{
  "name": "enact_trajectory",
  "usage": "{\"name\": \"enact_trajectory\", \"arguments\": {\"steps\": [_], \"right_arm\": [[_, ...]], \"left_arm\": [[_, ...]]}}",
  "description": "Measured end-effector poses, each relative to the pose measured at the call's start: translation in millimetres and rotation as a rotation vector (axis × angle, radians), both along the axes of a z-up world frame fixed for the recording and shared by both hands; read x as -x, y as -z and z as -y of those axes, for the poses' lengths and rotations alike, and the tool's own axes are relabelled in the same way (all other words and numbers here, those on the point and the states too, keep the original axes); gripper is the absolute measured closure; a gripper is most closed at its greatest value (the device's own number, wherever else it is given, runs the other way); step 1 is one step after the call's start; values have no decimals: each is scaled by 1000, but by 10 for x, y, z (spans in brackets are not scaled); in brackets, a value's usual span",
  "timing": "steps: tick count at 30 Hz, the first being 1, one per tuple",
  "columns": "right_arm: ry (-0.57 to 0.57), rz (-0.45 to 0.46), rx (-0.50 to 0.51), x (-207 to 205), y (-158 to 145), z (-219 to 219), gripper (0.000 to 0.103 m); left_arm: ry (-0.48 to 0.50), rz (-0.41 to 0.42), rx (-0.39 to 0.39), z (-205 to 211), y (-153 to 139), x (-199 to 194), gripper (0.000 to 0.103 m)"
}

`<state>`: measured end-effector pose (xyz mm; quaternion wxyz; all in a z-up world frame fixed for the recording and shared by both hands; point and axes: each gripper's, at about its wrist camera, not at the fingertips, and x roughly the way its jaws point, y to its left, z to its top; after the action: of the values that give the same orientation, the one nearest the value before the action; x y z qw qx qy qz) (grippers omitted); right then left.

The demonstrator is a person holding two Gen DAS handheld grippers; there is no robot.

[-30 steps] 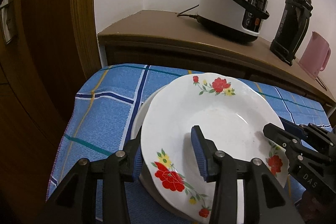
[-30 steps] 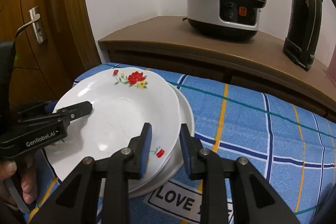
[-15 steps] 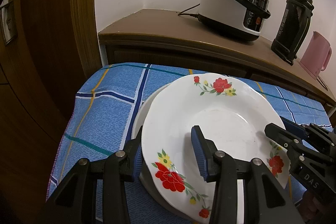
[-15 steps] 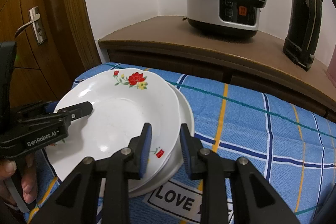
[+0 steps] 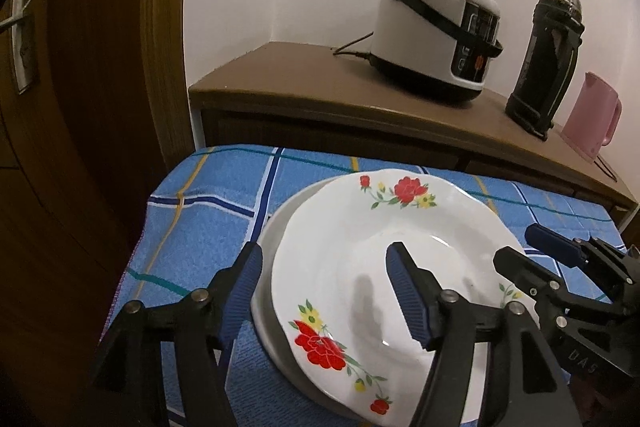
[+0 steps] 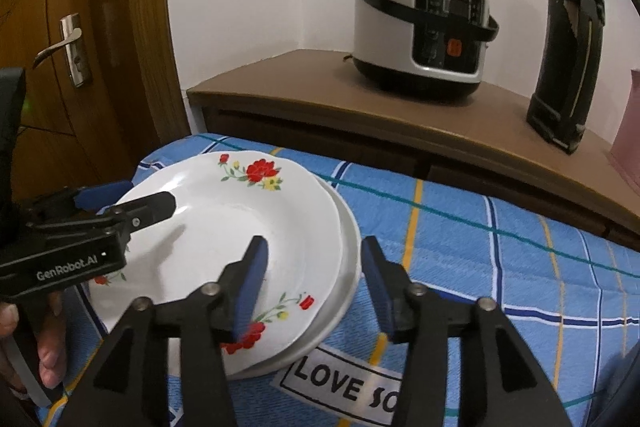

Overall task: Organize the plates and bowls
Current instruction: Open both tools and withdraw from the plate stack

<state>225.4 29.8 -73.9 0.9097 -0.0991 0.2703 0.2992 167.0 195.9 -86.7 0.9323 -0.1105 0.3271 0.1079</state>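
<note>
A white flowered plate (image 5: 360, 227) (image 6: 224, 211) lies on top of a plain white plate (image 5: 267, 239) (image 6: 349, 239) on the blue checked cloth. My left gripper (image 5: 324, 265) straddles the near left rim of the stack. Its jaws are opening and the pads stand off the rim. In the right wrist view the left gripper (image 6: 140, 197) reaches over the plate's left edge. My right gripper (image 6: 314, 251) straddles the right rim, jaws opening too, with its pads clear of the plates. From the left wrist view the right gripper (image 5: 516, 245) hangs over the plate's right edge.
Behind the table, a wooden sideboard (image 5: 304, 83) carries a rice cooker (image 6: 420, 27), a black flask (image 6: 568, 47) and a pink kettle (image 5: 592, 115). A wooden door with a metal handle (image 6: 68, 47) is at the left. A person's hand (image 6: 48, 347) grips the left tool.
Both grippers' jaws have spread apart and let go of the flowered plate's rim. The plate now rests flat on the plate beneath it.
</note>
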Motion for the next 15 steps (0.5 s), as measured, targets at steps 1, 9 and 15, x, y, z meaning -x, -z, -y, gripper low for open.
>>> {"name": "enact_trajectory", "arguments": {"steps": [1,9,15], "right_arm": [[14,12,-10,9,-14,29,51],[53,58,-45,399,-225,305,48],[-2,84,-101,1016,-516,763,42]], "left_arm": [[-2,8,1,-5,-11,8,36],[-36,75,15,-59,-97,80,36],[-60,85,-22,-11,-109,99,36]]}}
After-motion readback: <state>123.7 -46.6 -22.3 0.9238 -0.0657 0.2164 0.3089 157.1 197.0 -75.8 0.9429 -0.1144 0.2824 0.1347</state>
